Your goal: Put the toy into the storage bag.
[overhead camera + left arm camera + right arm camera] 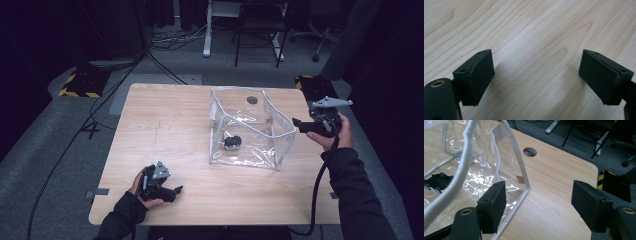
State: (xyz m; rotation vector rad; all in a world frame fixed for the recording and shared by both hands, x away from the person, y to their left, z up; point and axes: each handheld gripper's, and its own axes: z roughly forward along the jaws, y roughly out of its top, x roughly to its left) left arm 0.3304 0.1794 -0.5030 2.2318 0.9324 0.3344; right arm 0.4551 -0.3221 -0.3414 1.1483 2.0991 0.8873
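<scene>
On the wooden table (165, 125), right of its middle, a clear plastic bag (248, 127) is stood open, and a small black object (232, 142) is seen inside on its floor. The right gripper (296, 121) is held just beside the bag's right edge, jaws spread wide and empty. The left gripper (175, 190) is rested near the table's front edge, well apart from the bag, jaws also wide with nothing between them.

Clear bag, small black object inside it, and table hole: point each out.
Clear bag (267, 131): high view, its right side wall.
Small black object (232, 142): high view, middle of it, on the bag's floor.
Table hole (530, 152): right gripper view, its centre.
</scene>
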